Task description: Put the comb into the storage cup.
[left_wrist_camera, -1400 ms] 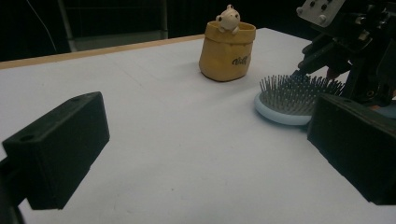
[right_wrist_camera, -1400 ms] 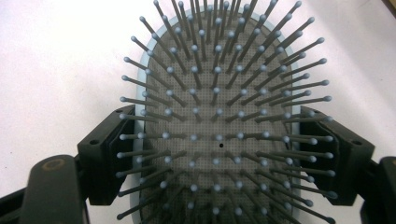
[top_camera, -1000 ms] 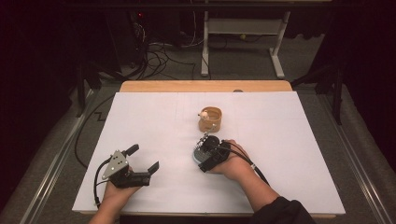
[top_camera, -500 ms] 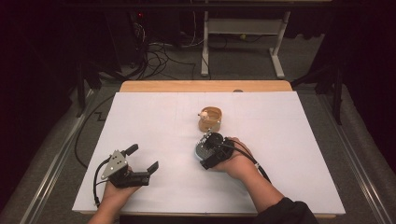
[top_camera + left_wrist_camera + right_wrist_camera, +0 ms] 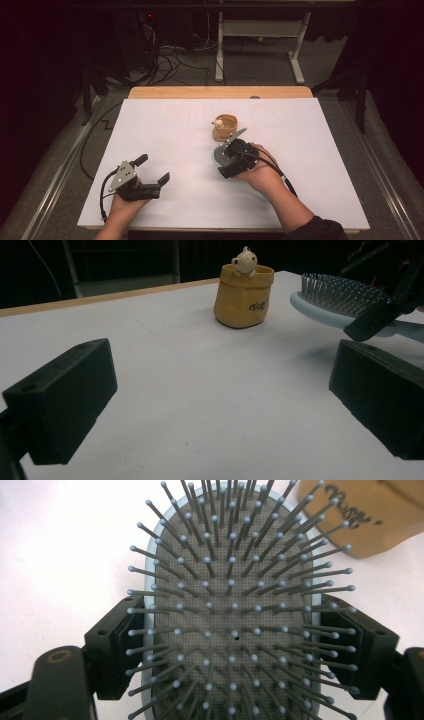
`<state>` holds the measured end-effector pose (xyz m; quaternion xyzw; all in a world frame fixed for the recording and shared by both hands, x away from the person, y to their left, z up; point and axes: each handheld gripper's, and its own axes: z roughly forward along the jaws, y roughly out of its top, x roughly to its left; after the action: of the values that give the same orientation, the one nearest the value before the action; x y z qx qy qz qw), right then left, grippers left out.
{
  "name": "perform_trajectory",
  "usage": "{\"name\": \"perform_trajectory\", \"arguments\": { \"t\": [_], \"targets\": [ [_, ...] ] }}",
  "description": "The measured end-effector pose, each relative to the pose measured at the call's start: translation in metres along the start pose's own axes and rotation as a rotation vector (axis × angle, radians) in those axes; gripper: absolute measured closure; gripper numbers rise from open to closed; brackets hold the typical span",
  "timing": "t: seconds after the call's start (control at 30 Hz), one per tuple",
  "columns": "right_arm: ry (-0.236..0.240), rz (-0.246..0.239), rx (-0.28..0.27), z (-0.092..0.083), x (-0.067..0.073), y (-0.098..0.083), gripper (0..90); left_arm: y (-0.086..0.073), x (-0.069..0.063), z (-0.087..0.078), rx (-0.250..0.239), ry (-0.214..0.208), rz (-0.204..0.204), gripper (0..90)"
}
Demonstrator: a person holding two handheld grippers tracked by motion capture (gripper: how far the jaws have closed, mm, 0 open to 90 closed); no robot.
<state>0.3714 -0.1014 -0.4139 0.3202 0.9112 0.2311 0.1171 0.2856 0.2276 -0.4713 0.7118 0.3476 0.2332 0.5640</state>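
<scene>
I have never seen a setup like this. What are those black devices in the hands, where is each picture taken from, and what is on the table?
A person sits at a table covered with a white sheet and holds a hand-operated two-jaw gripper in each hand; there is no robot arm. The high view looks down from above the person's side. The other two views come from cameras riding on each gripper, looking along its black jaws.

The left gripper is open and holds nothing. The right gripper clamps the head of a light blue hairbrush from both sides, bristles facing its camera; in the left gripper view the brush is lifted off the sheet. Just beyond it stands a small tan pot with a little figure peeking over its rim.
</scene>
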Motion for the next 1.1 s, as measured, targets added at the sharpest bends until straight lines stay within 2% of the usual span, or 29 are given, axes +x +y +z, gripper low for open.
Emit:
{"name": "perform_trajectory", "arguments": {
  "t": [0.1,0.23,0.33,0.37,0.83,1.1],
  "targets": [
    [-0.005,-0.002,-0.019,-0.003,0.0,0.0,20.8,0.0,0.0,0.0,-0.001,0.0,-0.002,0.0],
    [-0.014,0.011,-0.088,-0.011,-0.002,-0.001,20.9,0.0,0.001,-0.001,0.003,0.001,-0.001,0.0],
    [-0.021,0.011,-0.11,-0.014,-0.003,-0.002,20.8,0.0,0.001,-0.001,-0.001,0.002,-0.005,0.0],
    [-0.033,0.014,-0.133,-0.017,-0.003,-0.003,20.8,0.0,0.001,-0.001,-0.002,0.002,-0.006,0.0],
    [-0.091,0.038,-0.255,-0.028,-0.006,-0.011,20.8,0.0,0.001,-0.001,0.003,0.004,-0.003,0.0],
    [-0.085,0.052,-0.326,-0.031,-0.008,-0.016,20.8,0.0,0.001,-0.001,0.004,0.003,-0.004,0.0]
  ]
}}
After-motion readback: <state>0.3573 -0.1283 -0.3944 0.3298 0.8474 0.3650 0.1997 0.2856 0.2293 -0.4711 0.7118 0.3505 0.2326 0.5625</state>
